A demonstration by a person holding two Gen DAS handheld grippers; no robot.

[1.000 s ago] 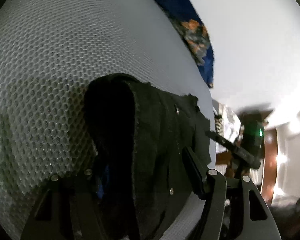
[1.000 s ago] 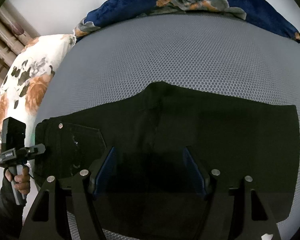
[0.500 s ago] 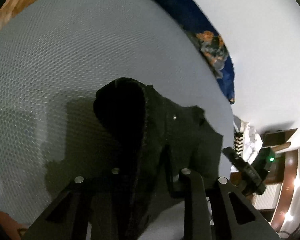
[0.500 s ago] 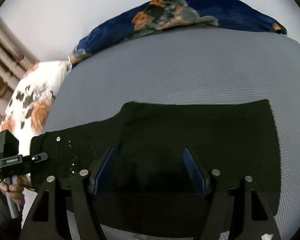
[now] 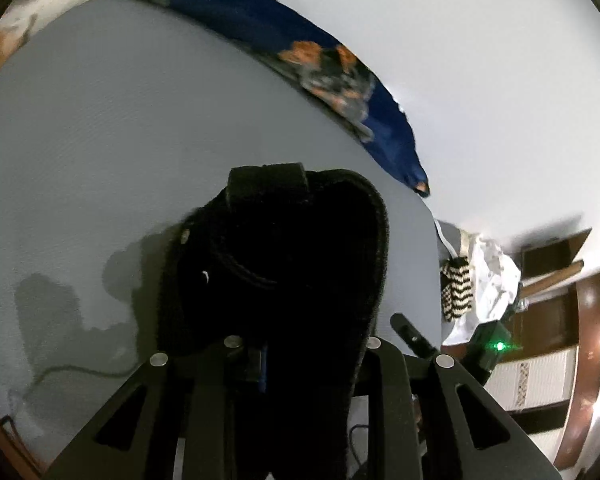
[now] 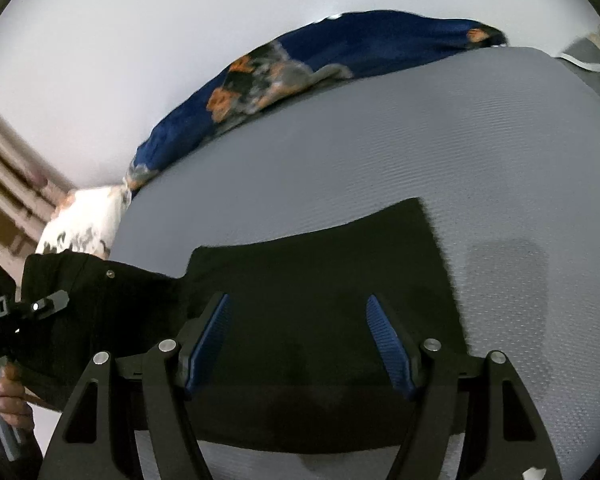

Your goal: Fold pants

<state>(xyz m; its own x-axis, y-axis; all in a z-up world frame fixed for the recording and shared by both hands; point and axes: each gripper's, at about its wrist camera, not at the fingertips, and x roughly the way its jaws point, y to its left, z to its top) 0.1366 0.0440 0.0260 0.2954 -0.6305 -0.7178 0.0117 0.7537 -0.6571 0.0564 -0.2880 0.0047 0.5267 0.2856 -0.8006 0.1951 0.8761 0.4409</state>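
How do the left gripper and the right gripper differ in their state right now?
The left gripper has narrow jaws shut on a bunched end of the black pants; the right gripper has wide jaws with nothing between them. The left gripper holds its end raised off the grey bed; the right gripper is above pants lying flat. Both are black with blue pads and point down at the pants.

One black pants (image 6: 320,280), one grey mattress (image 6: 420,140), one blue floral blanket (image 6: 340,48), one white floral pillow (image 6: 84,220), two grippers.
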